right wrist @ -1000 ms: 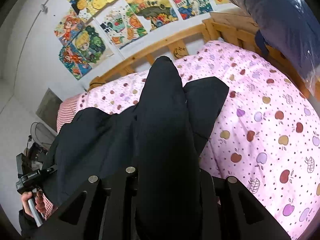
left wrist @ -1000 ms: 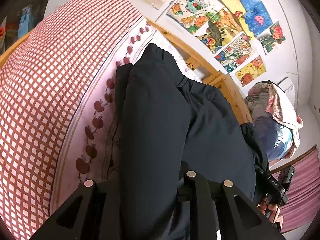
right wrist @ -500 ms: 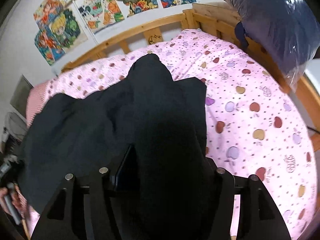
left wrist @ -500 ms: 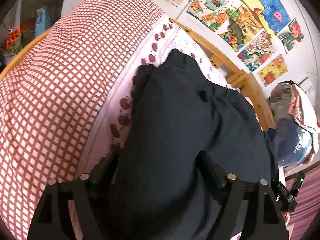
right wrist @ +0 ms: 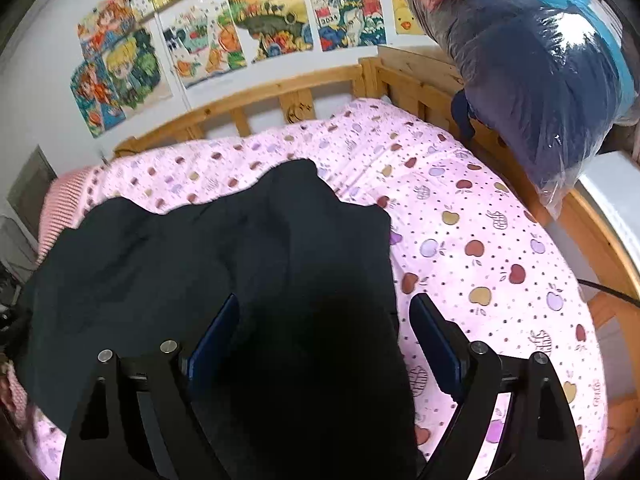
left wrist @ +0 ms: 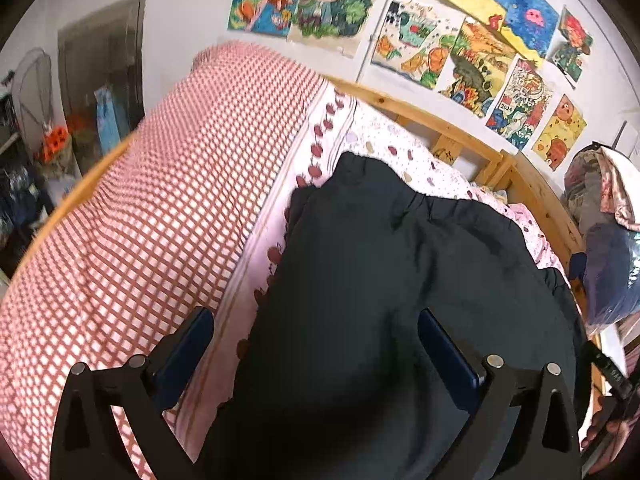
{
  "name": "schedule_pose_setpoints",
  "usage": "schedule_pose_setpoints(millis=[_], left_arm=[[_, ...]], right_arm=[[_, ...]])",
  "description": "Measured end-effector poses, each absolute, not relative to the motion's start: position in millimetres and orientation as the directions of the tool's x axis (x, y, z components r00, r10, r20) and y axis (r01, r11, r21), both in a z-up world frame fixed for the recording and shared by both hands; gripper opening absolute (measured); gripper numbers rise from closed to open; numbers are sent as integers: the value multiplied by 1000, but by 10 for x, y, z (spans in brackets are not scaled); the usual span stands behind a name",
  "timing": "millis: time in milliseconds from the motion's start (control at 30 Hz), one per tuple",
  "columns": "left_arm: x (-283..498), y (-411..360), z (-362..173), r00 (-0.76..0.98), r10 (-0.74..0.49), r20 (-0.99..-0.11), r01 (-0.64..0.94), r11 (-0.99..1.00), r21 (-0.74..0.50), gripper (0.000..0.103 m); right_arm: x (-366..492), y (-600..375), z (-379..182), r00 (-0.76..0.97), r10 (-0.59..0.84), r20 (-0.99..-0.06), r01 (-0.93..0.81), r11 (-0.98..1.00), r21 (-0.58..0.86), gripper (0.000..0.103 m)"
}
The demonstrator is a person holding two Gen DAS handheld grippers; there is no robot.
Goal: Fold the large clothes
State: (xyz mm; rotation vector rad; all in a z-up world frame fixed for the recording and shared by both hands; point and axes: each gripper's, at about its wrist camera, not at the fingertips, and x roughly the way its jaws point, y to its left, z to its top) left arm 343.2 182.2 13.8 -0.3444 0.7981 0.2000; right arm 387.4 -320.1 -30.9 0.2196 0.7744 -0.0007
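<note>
Bare pink sheet [right wrist: 472,216] right of garment [right wrist: 240,248]; bagged bedding [right wrist: 540,80] over rail [right wrist: 432,88]

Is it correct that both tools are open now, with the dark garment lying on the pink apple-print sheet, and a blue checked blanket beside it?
Not quite: the checked blanket is red and white, not blue, as the left wrist view shows. The rest holds: the left tool and the right tool are open, and the dark garment lies on the pink apple-print sheet.
</note>
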Motion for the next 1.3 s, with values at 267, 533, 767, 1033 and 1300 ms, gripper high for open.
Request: schedule_pose_setpoints(millis=[267,533,767,1033,1300], left_arm=[[3204,1573,392,740,112,-664,-272,952,-142,103],[2960,1221,614,800,77,-595,-157,984,-83,103],[2722,991,724,826,52,-562,-113,991,-74,103],[2464,849,825,853,34,-522,-85,994,-75,103],[2147,745,850,870,11,-493,-56,995,-77,103]], right_arm=[[3603,-3167,-245,786,117,-607,49,967,250,93],[3311,-3121,-98,837,105,-538,33,970,241,100],[3050,-3017,60,859,130,-495,-7,970,243,100],[2641,-2777,215,880,158,-447,-66,975,213,100],[2281,-2542,310,888,188,-419,-124,977,175,100]])
